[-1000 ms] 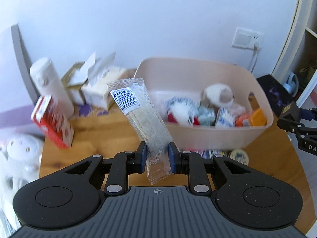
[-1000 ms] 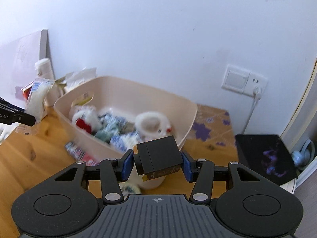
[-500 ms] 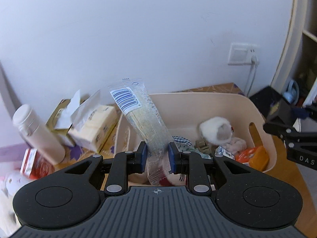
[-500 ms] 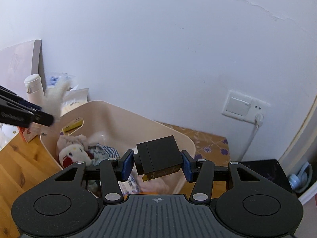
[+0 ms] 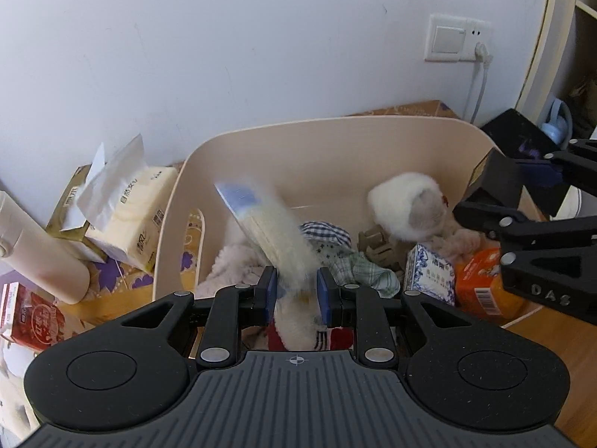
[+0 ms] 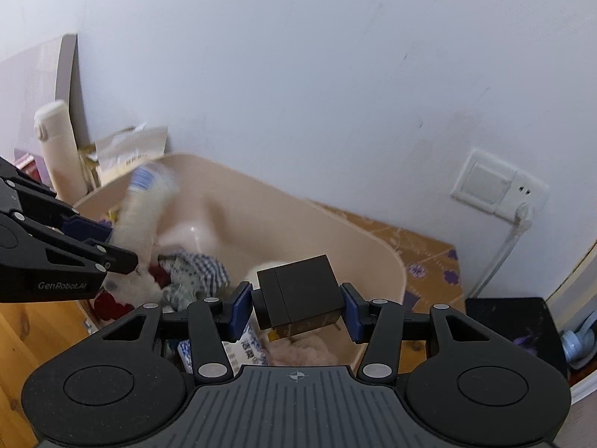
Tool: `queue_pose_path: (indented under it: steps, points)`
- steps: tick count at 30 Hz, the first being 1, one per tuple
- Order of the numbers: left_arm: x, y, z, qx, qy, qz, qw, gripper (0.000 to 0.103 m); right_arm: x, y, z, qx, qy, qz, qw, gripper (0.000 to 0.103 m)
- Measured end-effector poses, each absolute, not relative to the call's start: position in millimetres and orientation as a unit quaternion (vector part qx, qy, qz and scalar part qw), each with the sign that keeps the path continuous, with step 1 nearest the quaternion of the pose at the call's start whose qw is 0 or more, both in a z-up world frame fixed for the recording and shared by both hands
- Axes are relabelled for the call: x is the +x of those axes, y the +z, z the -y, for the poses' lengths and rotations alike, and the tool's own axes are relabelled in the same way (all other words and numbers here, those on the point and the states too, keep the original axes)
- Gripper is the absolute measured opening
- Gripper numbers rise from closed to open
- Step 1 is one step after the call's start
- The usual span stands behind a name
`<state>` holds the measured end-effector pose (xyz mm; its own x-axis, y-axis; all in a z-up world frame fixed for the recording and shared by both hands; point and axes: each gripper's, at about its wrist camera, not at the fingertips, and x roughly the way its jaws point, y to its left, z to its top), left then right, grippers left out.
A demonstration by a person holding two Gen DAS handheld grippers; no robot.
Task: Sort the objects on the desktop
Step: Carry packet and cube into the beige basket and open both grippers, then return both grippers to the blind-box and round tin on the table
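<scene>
Two grippers | left parted, packet blurred | right clamps black box

"GenRobot.AI" is printed in pale letters on the left gripper; "DAS" is seen embossed on the right gripper. Chinese characters are carried by the tissue pack and the red carton, too small to be read

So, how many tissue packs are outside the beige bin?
2. A soft yellow pack lies beside the bin's left wall; a gold box sits just left of it. The left gripper hides the near desk, so others may be hidden.
</scene>
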<state>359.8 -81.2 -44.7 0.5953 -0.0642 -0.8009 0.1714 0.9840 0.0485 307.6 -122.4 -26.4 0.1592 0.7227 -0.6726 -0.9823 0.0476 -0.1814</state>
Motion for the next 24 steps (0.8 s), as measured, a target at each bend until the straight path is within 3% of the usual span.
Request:
queue_pose_path:
  steps: [3,5,7,11,15,18,24]
  points:
    - [362,-46,81,0.055,-0.064,-0.449,0.889,0.023,307,-34,117,-0.328,0.613,-0.214,0.686,0.048]
    - [362,-45,80,0.047,-0.065,-0.452,0.889,0.030,308,-38,114,-0.333,0.612,-0.225,0.681,0.052]
    - [358,-43,80,0.049,-0.063,-0.446,0.892,0.050,309,-40,115,-0.331,0.613,-0.231,0.679,0.055]
    - [352,-36,75,0.041,-0.053,-0.436,0.897,0.071,306,-37,123,-0.328,0.614,-0.223,0.682,0.070]
    - [343,-28,64,0.021,-0.047,-0.430,0.901,0.074,307,-32,137,-0.315,0.620,-0.220,0.684,0.076]
    - [332,-23,56,0.020,-0.047,-0.426,0.903,0.082,306,-27,150,-0.308,0.625,-0.210,0.686,0.080]
    - [304,-21,41,0.025,-0.040,-0.420,0.906,0.084,295,-17,177,-0.289,0.649,-0.196,0.676,0.088]
